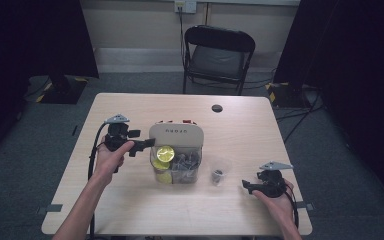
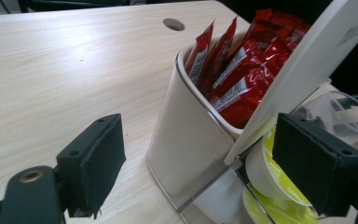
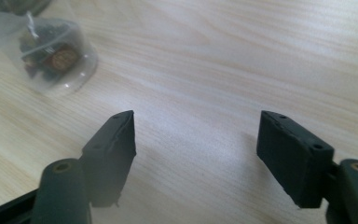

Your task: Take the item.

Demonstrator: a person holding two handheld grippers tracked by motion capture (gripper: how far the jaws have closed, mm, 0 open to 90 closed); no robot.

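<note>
A white organizer box (image 1: 176, 134) stands mid-table with a tilted white lid (image 2: 307, 60). Red sachets (image 2: 242, 56) stand upright in its white compartment (image 2: 186, 140). Yellow-topped capsules (image 1: 165, 154) lie in its clear front section (image 1: 187, 167). My left gripper (image 1: 147, 143) is open at the box's left side, and in the left gripper view its jaws straddle the box corner (image 2: 200, 140) without squeezing it. A clear tea bag (image 1: 217, 175) lies on the table right of the box. My right gripper (image 1: 246, 185) is open and empty, low over bare wood (image 3: 196, 130), with the tea bag (image 3: 51, 51) ahead to its left.
The wooden table (image 1: 130, 210) has a round cable hole (image 1: 217, 108) at the back. A black folding chair (image 1: 217, 57) stands behind the table. Dark curtains flank the room.
</note>
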